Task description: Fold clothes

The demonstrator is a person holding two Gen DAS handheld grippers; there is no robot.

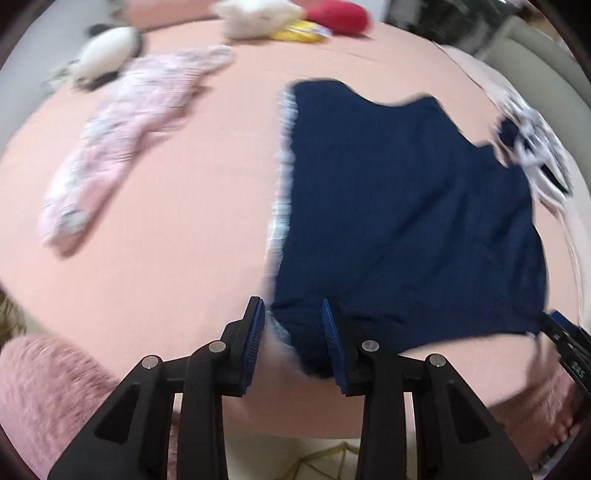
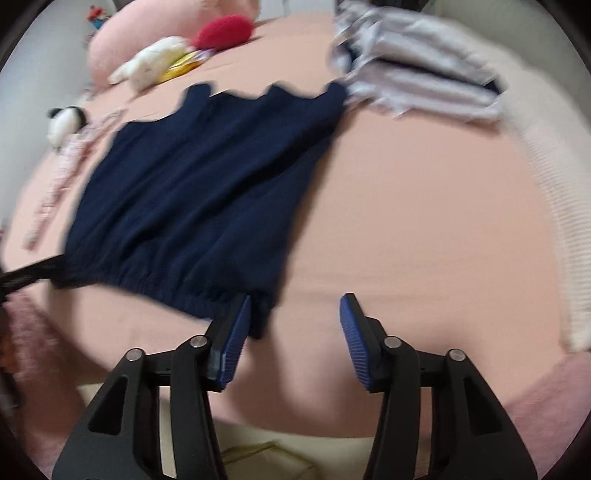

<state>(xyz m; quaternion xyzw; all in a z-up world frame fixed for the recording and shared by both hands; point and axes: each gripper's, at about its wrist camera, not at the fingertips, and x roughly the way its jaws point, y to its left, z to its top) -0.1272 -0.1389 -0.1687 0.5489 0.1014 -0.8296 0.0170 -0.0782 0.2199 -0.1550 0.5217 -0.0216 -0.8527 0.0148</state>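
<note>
A navy blue garment (image 1: pixel 406 206) with a gathered near hem lies spread on the pink bed sheet (image 1: pixel 177 229); a pale trim (image 1: pixel 284 166) runs along its left edge. My left gripper (image 1: pixel 293 314) is open, its jaws on either side of the garment's near left corner. In the right wrist view the same garment (image 2: pixel 207 184) lies to the left. My right gripper (image 2: pixel 295 314) is open, its left finger (image 2: pixel 236 325) at the garment's near right corner, its right finger over bare sheet. The right gripper also shows at the left wrist view's right edge (image 1: pixel 565 332).
A pink patterned garment (image 1: pixel 125 144) lies to the left. A stack of folded striped clothes (image 2: pixel 417 70) sits at the far right of the bed. Plush toys (image 1: pixel 258 14), a red cushion (image 2: pixel 221 31) and a pink pillow (image 2: pixel 122 44) lie at the far end. A pink fuzzy blanket (image 1: pixel 40 398) is near.
</note>
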